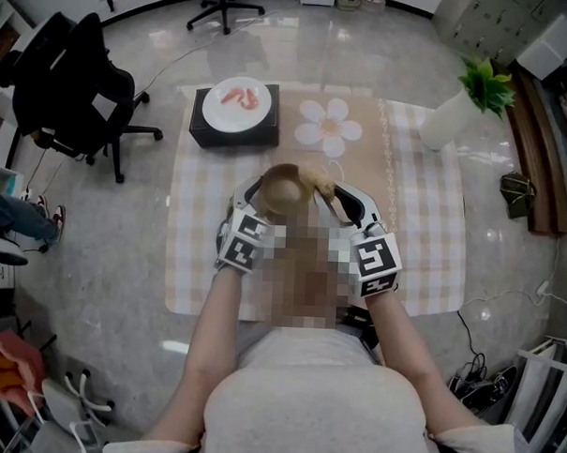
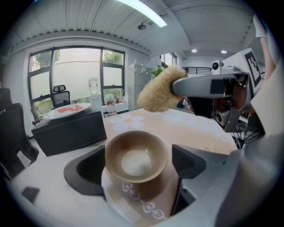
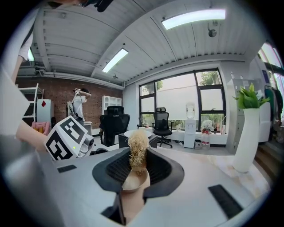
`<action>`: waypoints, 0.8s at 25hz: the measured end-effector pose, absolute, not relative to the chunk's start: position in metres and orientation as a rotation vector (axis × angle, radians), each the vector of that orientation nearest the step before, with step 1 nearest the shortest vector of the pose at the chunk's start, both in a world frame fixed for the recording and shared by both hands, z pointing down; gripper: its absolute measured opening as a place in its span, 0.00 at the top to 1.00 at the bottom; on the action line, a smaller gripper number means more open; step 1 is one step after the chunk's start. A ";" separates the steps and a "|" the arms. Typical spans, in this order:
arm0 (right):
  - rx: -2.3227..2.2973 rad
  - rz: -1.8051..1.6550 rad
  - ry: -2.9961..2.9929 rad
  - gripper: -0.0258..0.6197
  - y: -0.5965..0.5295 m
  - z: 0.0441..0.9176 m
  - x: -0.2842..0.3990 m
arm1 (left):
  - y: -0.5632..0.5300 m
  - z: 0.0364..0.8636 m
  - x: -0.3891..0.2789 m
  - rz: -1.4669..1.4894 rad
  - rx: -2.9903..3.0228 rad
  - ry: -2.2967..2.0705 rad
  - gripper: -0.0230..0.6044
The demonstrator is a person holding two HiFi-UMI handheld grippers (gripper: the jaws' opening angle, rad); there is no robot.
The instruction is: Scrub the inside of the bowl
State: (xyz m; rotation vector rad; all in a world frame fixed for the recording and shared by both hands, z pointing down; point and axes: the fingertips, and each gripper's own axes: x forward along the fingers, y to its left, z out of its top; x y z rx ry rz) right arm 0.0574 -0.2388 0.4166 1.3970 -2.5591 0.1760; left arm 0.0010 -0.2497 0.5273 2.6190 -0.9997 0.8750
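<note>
Above the checked desk cloth, our left fingers grasp the brown bowl, right fingers clench the loofah; hard scrubbing could twist the bowl loose.

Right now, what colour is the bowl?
The bowl is brown, its bottom pale; clearest in left gripper view.

Office, open-plan sort: swivel chairs, big windows, water cooler, ceiling strip lights (brick wall at back).
</note>
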 end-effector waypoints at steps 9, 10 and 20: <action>1.367 0.170 -2.552 0.82 -0.248 0.420 0.061 | -0.252 0.537 -0.001 0.952 2.613 -1.044 0.26; 1.358 0.169 -2.559 0.82 -0.250 0.419 0.059 | -0.252 0.537 0.000 0.958 2.616 -1.047 0.26; 1.199 0.295 -2.661 0.82 -0.265 0.421 0.035 | -0.252 0.531 -0.002 0.935 2.597 -1.098 0.26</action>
